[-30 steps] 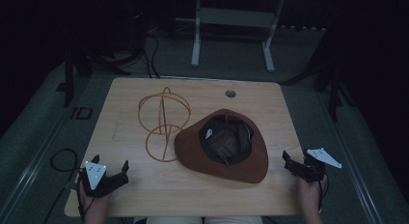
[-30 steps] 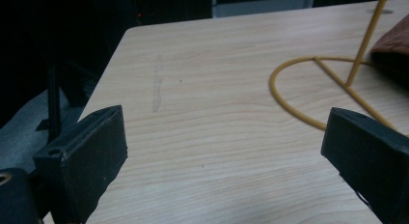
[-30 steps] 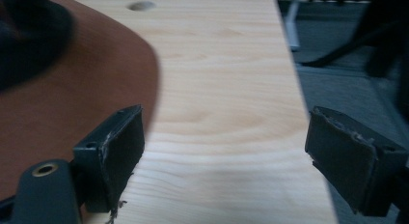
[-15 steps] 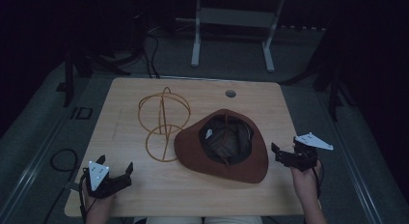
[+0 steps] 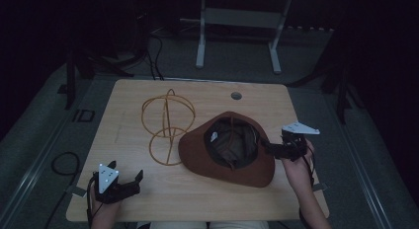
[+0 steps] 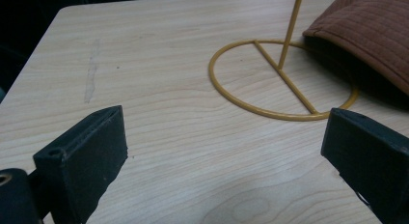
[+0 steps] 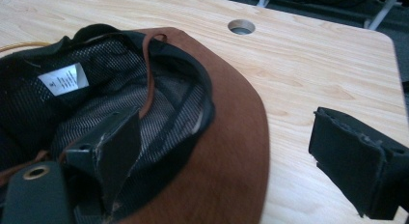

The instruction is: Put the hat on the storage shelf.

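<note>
Seen from above, a brown hat [image 5: 232,150] lies crown-down on a wooden table [image 5: 197,98], its dark lining facing up, with a yellow wire stand [image 5: 167,125] just beside it at nine o'clock, the hat's brim overlapping the stand's base ring. At the hat's three o'clock edge, the right gripper [image 5: 271,149] reaches in from the person's hand, jaws apart, one over the brim and one outside it. At seven o'clock on the table, well apart from the hat, the left gripper [image 5: 132,182] rests low, jaws spread and empty. From the left gripper view, the two black jaws of the left gripper [image 6: 226,151] stand wide over bare wood, the stand's base ring [image 6: 284,79] ahead at one o'clock and the hat's quilted brim [image 6: 371,28] covering its far side. From the right gripper view, the right gripper [image 7: 231,151] straddles the hat's brim [image 7: 226,151]: its left jaw sits inside over the mesh lining, its right jaw hangs outside above the table, not clamped. A white label [image 7: 62,79] shows inside the crown at ten o'clock, a cable hole [image 7: 241,26] in the table at twelve.
</note>
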The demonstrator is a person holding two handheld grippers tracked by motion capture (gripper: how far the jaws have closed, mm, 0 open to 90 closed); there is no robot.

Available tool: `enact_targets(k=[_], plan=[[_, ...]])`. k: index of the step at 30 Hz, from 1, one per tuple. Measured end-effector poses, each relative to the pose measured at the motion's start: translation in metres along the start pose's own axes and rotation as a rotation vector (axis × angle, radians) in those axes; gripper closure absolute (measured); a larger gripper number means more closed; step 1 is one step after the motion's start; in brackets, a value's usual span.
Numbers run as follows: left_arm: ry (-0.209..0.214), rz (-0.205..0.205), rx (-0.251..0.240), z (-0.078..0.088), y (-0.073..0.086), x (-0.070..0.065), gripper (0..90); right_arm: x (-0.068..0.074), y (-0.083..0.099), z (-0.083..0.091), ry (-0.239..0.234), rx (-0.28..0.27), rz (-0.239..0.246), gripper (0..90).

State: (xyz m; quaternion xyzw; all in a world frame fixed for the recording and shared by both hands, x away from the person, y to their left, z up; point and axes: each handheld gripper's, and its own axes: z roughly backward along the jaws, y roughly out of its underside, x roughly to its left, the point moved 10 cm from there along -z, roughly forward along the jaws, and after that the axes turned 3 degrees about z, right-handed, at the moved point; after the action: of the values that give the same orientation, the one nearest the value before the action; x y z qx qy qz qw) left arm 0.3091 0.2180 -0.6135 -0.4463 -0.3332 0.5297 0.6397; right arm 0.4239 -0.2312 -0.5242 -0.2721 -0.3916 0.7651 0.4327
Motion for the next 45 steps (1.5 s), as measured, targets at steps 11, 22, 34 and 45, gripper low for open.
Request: enact_targets(k=[11, 22, 34, 45], plan=[[0.007, -0.007, 0.009, 0.001, 0.0, -0.002, 3.0, 0.016, -0.006, -0.048, -0.095, 0.119, -0.032, 15.1], [0.011, -0.043, 0.03, 0.0, 0.002, -0.007, 3.0, 0.015, 0.001, -0.087, -0.02, 0.196, 0.022, 13.6], [0.035, -0.044, 0.051, -0.001, 0.005, -0.009, 3.0, 0.011, 0.018, -0.111, 0.06, 0.244, 0.052, 34.9], [0.037, -0.046, 0.065, -0.001, 0.006, -0.01, 3.0, 0.005, 0.027, -0.113, 0.127, 0.302, 0.055, 81.1]])
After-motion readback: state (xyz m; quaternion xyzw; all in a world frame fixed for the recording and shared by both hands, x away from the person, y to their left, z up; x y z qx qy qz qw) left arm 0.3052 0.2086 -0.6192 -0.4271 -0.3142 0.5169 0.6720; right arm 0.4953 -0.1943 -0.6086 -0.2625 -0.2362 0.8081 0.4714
